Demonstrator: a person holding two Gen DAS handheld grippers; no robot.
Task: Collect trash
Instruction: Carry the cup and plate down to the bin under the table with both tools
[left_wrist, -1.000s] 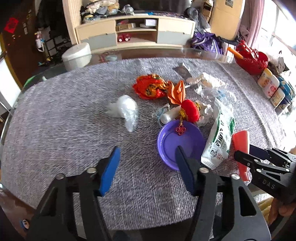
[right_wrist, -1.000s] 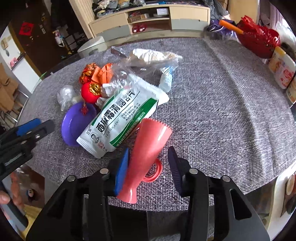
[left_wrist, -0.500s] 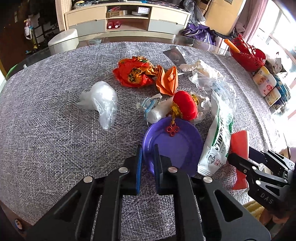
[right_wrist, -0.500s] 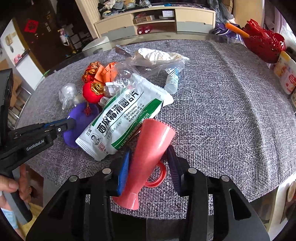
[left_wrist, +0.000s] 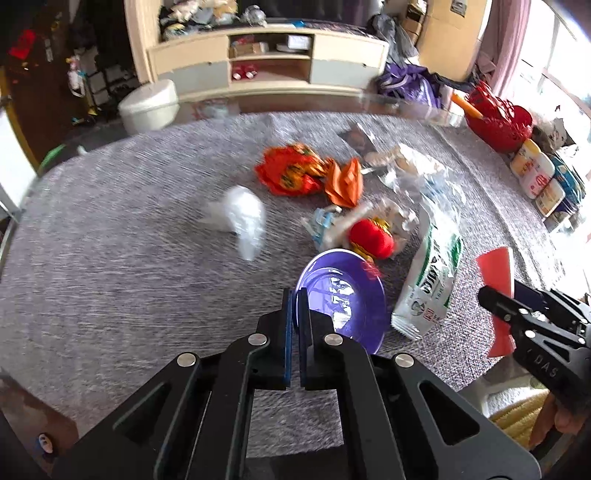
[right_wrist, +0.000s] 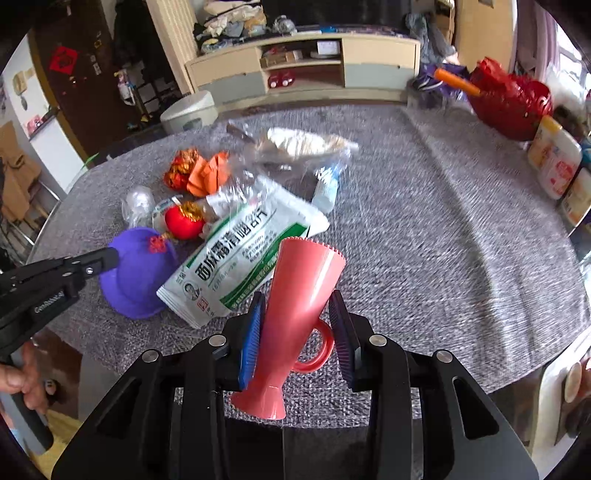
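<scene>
Left gripper (left_wrist: 294, 295) jaws pinching plate (left_wrist: 341, 295) rim, tilted off counter (left_wrist: 110, 266); thin, light, slippery.
Right gripper (right_wrist: 297, 310) jaws closing, cup (right_wrist: 299, 306) between: stiff, tapered; grip mid-body.

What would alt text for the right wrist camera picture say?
Two gripper fingers are closing around a tall pink cup with a ring handle. Behind it, a grey-clothed table holds a white-and-green bag and a purple plate.

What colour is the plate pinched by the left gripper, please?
Purple plate; clearest in the left wrist view.
</scene>
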